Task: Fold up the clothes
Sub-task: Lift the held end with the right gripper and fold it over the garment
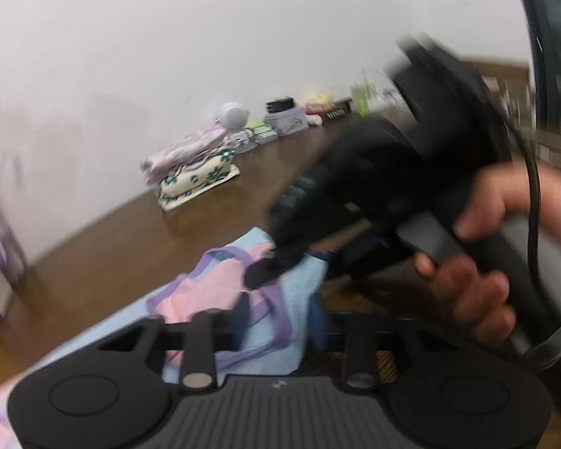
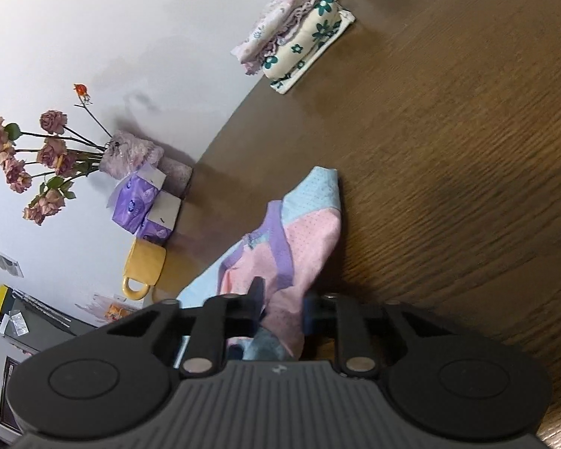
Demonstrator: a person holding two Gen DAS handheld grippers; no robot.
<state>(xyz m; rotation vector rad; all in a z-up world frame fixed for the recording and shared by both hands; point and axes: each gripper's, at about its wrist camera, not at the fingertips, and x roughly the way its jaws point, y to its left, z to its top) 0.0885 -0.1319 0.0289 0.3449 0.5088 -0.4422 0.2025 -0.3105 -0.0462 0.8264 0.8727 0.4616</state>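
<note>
Left gripper (image 1: pixel 280 321): jaws standing apart, nothing pressed between them, angled downward.
Right gripper (image 2: pixel 280 307): jaws drawn close on a fold of the garment (image 2: pixel 303 235), angled downward, rolled to one side.
Right hand (image 1: pixel 505 247): bare fingers wrapped round the right gripper's handle.

Black ribbed tool (image 2: pixel 280 310) body, silver pivot pins, black cable (image 1: pixel 533 183)

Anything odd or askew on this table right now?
Nothing damaged or spilled. The pink-and-blue garment lies bunched and unfolded at the near edge of the table, unlike the neat folded stack near the wall. The flowers look wilted. The left view is motion-blurred.
</note>
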